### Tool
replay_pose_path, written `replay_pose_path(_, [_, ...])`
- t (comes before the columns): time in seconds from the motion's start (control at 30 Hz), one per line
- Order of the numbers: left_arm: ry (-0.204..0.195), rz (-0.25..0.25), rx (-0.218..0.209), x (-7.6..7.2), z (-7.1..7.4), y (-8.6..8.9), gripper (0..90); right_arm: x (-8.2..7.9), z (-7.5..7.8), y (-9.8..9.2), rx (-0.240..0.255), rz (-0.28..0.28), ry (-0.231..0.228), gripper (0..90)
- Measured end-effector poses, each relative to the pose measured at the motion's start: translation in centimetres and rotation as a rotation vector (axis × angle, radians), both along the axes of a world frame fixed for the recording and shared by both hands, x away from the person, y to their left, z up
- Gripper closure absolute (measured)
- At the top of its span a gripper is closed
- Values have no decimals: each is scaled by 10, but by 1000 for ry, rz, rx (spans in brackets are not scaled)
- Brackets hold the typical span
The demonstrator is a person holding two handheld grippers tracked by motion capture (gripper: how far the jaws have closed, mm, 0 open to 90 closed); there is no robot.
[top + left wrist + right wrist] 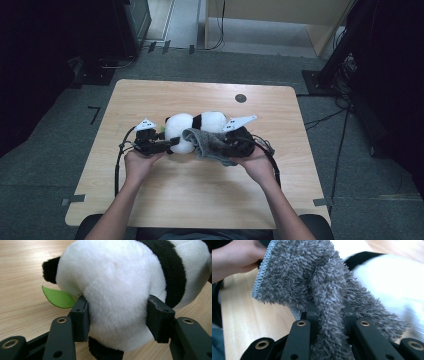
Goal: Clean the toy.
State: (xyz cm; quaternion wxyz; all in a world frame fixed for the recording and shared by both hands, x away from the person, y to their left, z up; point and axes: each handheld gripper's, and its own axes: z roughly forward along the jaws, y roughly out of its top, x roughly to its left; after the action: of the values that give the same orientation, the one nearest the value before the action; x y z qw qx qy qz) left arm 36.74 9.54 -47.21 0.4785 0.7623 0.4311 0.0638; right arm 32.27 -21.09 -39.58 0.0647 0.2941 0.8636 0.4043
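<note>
Pinning the plush panda [192, 129] on the surface [150, 97], we have the left gripper [117, 315] with its fingers [81, 317] clamped on the white fluff, likely to keep it from sliding. Right gripper [328, 317] fingers [312, 315] are closed on a fold of the grey towel [210, 145], draped against the panda's near side, probably for wiping or covering it.

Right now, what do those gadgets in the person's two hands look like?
Each hand-held gripper is black, with two blocky jaws on hinged arms studded with brass-ringed holes. The left hand-held gripper and right hand-held gripper each carry a pale three-cornered plate with dark marks on top, and a black cable trails from each. The person's forearms are bare, no sleeves.
</note>
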Motion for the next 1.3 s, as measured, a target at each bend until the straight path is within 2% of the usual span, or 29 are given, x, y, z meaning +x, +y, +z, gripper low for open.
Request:
replay_pose_path(0.1, [3,1,0,0,1,0,434,-2,-7,14,-11,46,18,760])
replay_pose_path(0.23, [6,2,-2,-1,2,-1,434,-4,-19,35,-50,101,55,760])
replay_pose_path(0.43, [13,-5,-3,-2,3,-2,436,4,-36,68,-83,171,97,760])
replay_pose_path(0.53, [16,-4,-6,-2,4,-2,438,11,-44,84,-98,185,98,761])
replay_pose_path(0.7, [17,-1,-6,-3,3,-2,441,22,-52,101,-122,175,90,760])
replay_pose_path(0.87, [16,-1,-2,-3,3,-2,444,27,-57,101,-117,167,92,761])
replay_pose_path(1.0, [18,-3,1,-3,3,-2,446,24,-56,95,-132,153,73,757])
replay_pose_path(1.23, [13,-6,5,-3,2,-2,447,21,-52,72,-125,105,79,756])
replay_pose_path(1.3, [12,-7,4,-3,2,-2,447,20,-50,63,-110,93,84,756])
